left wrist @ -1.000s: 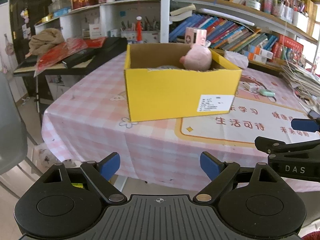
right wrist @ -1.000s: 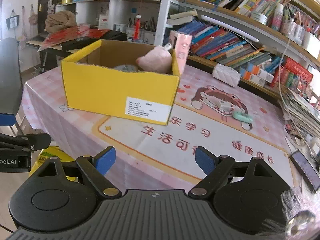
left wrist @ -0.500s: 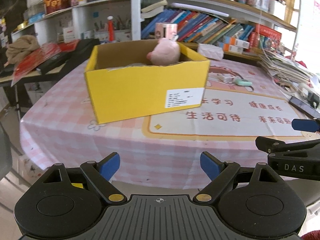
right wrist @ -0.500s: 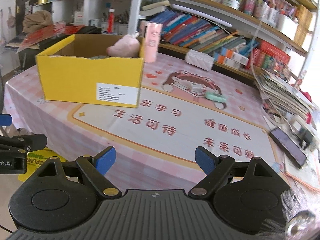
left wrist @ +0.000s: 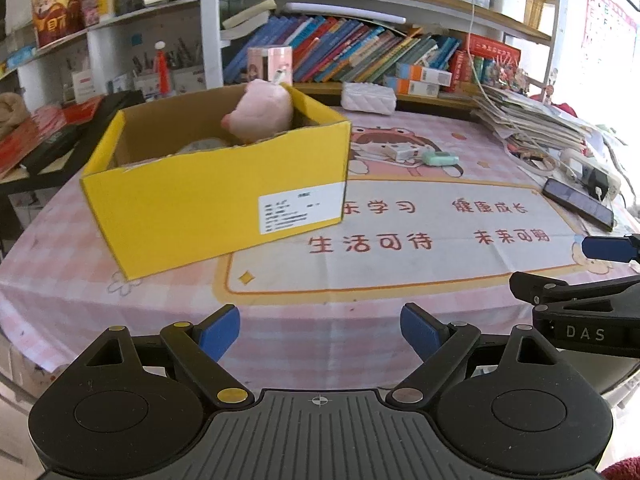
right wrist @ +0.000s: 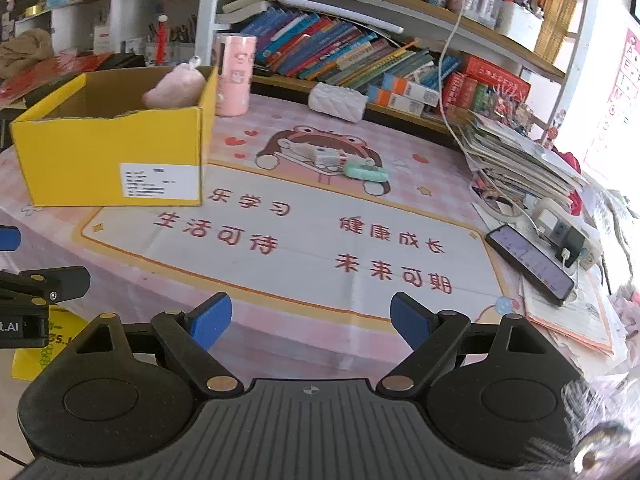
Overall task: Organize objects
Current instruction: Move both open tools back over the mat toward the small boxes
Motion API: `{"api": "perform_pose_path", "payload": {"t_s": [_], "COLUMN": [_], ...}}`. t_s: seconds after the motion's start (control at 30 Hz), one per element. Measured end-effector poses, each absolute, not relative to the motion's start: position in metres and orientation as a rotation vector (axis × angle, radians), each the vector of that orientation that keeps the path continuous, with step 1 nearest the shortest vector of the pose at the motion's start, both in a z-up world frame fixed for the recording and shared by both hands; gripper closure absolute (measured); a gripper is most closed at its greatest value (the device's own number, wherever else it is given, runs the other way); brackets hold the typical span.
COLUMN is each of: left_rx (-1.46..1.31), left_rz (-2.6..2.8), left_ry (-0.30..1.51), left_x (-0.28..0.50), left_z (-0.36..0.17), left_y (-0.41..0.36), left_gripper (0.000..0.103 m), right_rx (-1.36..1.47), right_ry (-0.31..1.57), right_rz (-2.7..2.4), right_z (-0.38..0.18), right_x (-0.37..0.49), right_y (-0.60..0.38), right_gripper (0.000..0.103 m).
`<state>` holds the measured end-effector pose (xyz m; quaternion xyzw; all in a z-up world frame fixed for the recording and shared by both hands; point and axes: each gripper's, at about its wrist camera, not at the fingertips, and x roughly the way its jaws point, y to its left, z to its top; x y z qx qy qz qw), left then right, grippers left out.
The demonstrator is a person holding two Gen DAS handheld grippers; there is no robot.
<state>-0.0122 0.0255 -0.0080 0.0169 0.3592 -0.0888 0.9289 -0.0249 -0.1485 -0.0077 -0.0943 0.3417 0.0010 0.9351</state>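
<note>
A yellow box point(left wrist: 216, 196) holding a pink plush toy point(left wrist: 258, 112) is seen at ten o'clock on the pink-checked table point(left wrist: 360, 320). The left gripper point(left wrist: 320, 330) and right gripper point(right wrist: 311, 320) are held spread apart, empty, at the near edge.

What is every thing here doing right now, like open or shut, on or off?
Yellow cardboard box: open on top.
Pink plush toy: inside the box, poking above its rim.
Black smartphone: screen lit, lying flat.
Left gripper: fingers open, empty.
Right gripper: fingers open, empty.
</note>
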Motion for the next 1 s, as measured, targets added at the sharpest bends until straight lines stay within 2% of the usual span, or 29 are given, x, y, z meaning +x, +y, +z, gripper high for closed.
{"api": "perform_pose_path", "payload": {"t_s": [1.0], "left_rx": [0.077], "left_rz": [-0.236], "left_ry": [0.708], "left_x": [0.104], "left_z": [-0.005], "left_y": [-0.074], "left_gripper": [0.013], "right_rx": [-0.174], "right_ry": [0.723], "right_rz": [0.003], "right_z": [-0.007], "right_x": [0.096], "right_y": [-0.235], "right_gripper": [0.019]}}
